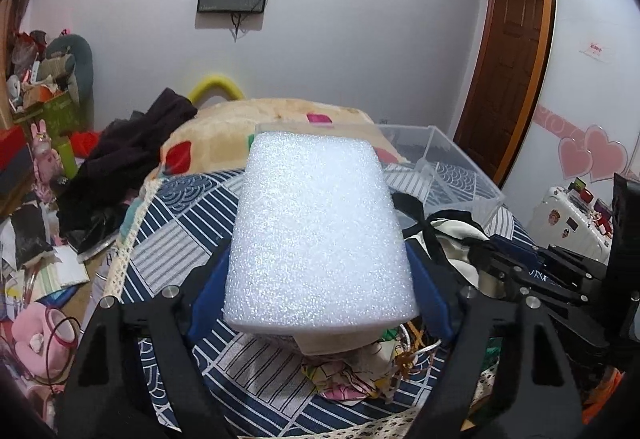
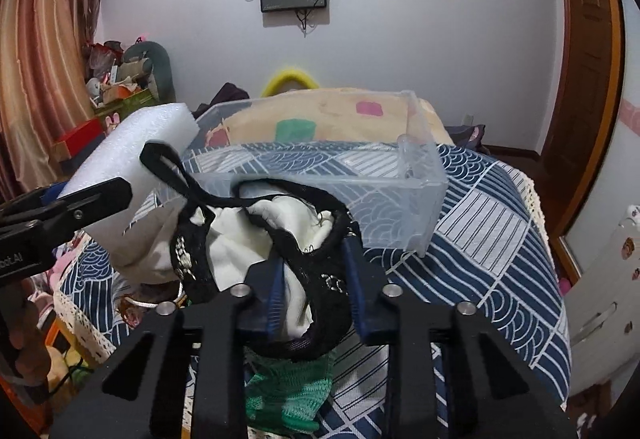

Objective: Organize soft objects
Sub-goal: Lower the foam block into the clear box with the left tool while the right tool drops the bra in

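While the left tool point(image 1: 320, 279) clamps a grainy white foam block point(image 1: 320, 231) at frame centre, the right tool point(image 2: 316, 287) pinches a black-trimmed cream cloth bag point(image 2: 280, 235) (crumpled) before a clear plastic box point(image 2: 420, 195).

Foam block point(image 1: 320, 231) hides bin's point(image 1: 460, 167) interior.

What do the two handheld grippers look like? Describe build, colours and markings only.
Both are matte black with angular cut-out linkage arms and round silver pivot screws. The left gripper has blue fingers; the right gripper has blue fingers too. White lettering, partly cut off, marks the left gripper's side in the right wrist view. No cables or sleeves show.
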A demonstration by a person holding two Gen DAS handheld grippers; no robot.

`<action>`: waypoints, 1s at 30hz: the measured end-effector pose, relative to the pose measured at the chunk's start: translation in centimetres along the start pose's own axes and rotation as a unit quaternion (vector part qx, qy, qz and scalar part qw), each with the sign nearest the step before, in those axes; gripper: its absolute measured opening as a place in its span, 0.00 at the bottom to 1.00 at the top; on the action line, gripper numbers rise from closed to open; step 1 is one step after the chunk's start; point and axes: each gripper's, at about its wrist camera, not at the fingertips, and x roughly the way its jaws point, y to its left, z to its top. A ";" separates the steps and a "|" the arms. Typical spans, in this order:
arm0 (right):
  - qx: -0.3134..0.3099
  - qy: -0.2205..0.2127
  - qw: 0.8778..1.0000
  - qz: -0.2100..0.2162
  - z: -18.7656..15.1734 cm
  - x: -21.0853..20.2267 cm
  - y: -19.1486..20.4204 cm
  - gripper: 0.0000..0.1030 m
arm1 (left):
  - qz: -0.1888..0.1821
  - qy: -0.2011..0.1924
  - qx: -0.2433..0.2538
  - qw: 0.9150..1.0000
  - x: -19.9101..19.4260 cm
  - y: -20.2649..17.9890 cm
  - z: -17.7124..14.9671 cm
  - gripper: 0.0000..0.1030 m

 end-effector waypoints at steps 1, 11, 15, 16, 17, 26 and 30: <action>0.000 -0.005 1.000 -0.004 0.2 -0.2 0.0 0.20 | 0.001 -0.003 0.000 1.000 -0.2 0.1 0.1 0.80; 0.003 -0.068 0.997 -0.019 2.5 -3.4 0.0 0.18 | 0.004 -0.036 -0.008 0.999 -2.5 0.9 1.7 0.80; 0.001 -0.094 0.995 -0.021 3.8 -4.5 -0.5 0.18 | 0.003 -0.046 -0.005 0.999 -2.8 1.0 2.7 0.80; 0.001 -0.098 0.995 -0.022 4.0 -4.5 -0.6 0.18 | 0.002 -0.049 -0.004 0.999 -2.8 0.9 3.0 0.80; 0.001 -0.103 0.994 -0.024 4.4 -4.5 -0.7 0.18 | 0.001 -0.052 -0.003 0.999 -2.7 1.0 3.4 0.80; 0.011 -0.121 0.992 -0.041 6.5 -3.0 -1.0 0.18 | -0.031 -0.029 -0.007 0.999 0.3 1.1 6.0 0.80; 0.016 -0.115 0.992 -0.046 7.0 -1.6 -1.4 0.18 | -0.032 -0.005 -0.003 0.999 2.9 1.0 6.8 0.80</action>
